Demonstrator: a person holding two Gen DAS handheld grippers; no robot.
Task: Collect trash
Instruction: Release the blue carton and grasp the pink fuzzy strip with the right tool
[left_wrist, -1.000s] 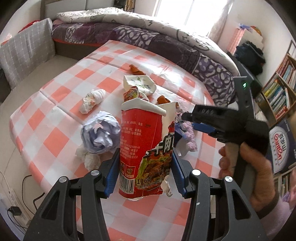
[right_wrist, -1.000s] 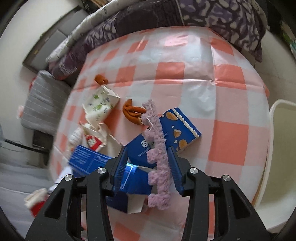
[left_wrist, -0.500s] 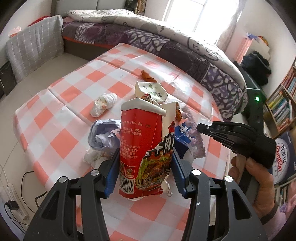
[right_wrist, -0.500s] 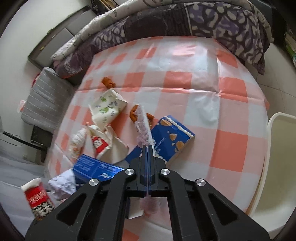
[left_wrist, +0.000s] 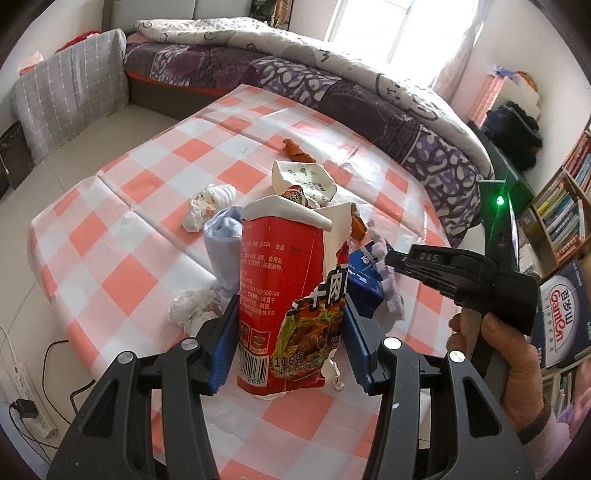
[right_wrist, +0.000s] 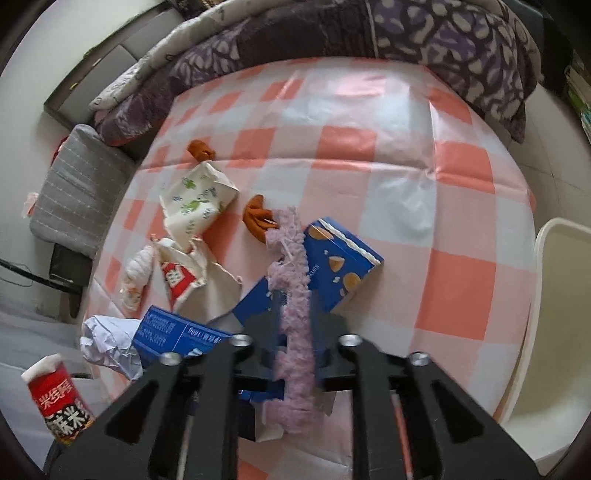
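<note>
My left gripper is shut on a red snack bag, held upright with its torn top open; the bag also shows at the lower left of the right wrist view. My right gripper is shut on a fuzzy lilac strip, lifted above the checked tablecloth. In the left wrist view the right gripper holds the strip just right of the bag's mouth. Blue cartons, a white-green wrapper, orange peels and crumpled paper lie on the table.
A bed with a purple quilt runs behind the table. A grey cushion is at the left. A white chair stands at the table's right edge. Bookshelves are at the far right. A power strip lies on the floor.
My right gripper closed on the lilac strip and raised it off the blue carton. Both grippers moved higher, and the right one drew closer to the bag's mouth.
</note>
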